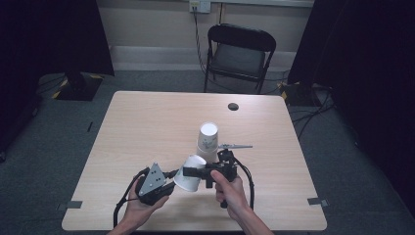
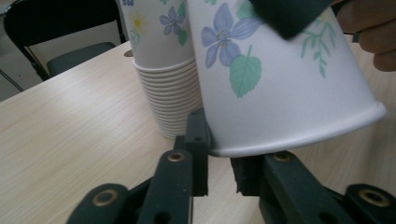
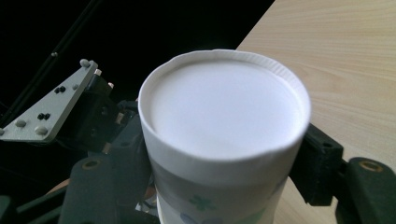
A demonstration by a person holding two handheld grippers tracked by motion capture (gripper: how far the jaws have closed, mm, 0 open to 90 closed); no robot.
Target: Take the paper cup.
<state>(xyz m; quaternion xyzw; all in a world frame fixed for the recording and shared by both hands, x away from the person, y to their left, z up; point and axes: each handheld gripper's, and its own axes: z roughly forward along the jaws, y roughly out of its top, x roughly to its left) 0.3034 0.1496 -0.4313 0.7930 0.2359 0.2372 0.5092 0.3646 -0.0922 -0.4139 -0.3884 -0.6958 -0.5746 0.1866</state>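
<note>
Cup [image 3: 224, 126] sits sideways between right claw [image 3: 224, 163] pads, its rim pinched by left claw [image 2: 219, 163].

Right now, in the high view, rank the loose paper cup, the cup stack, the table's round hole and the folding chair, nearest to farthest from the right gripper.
1. Loose paper cup: at the right gripper, between its fingers.
2. Cup stack: just beyond, mid-table.
3. Round hole: near the table's far edge.
4. Folding chair: beyond the table, by the wall.

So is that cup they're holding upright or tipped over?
Tipped. The cup lies sideways above the table, base toward the right hand-held gripper clamping it, rim toward the left one, while the stack stands bottom-up.
</note>
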